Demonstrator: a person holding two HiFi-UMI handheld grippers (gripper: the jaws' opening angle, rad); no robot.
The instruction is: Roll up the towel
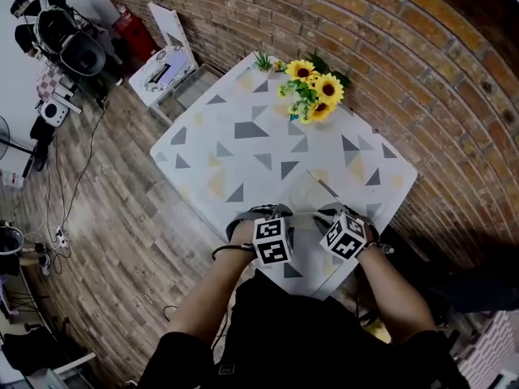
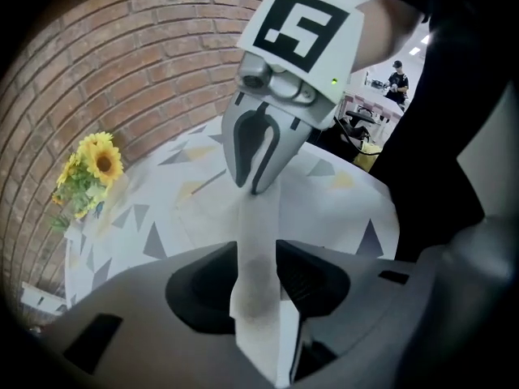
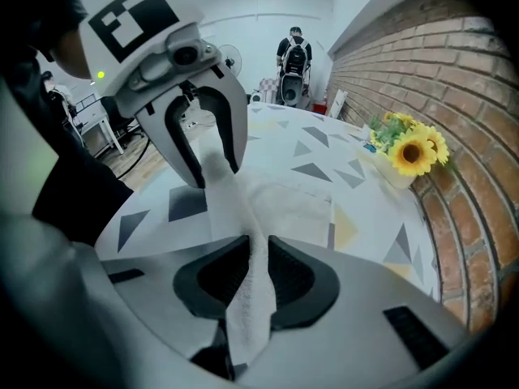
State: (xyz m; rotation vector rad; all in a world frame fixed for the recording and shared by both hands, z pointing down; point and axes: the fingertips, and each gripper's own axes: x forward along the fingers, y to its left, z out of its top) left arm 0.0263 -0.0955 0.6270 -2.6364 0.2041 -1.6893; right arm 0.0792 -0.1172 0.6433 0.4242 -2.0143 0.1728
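Observation:
The white towel (image 1: pixel 312 193) lies on the patterned table (image 1: pixel 235 148), near the front edge. Its near edge is lifted into a taut strip between my two grippers. In the left gripper view the towel strip (image 2: pixel 258 233) fills the gap between my left gripper's (image 2: pixel 258 278) pads and touches both. Ahead of it, the right gripper (image 2: pixel 255 186) pinches the strip at its tips. In the right gripper view the towel (image 3: pixel 284 193) narrows where my right gripper (image 3: pixel 255 278) clamps it. The left gripper (image 3: pixel 212 168) holds the far end. In the head view the left gripper (image 1: pixel 269 213) and right gripper (image 1: pixel 331 214) sit side by side.
A vase of sunflowers (image 1: pixel 312 87) and a small green plant (image 1: pixel 262 59) stand at the table's far edge by the brick wall (image 1: pixel 389 47). A white chair (image 1: pixel 166 59) is beyond the far left corner. A person (image 3: pixel 292 55) stands in the background.

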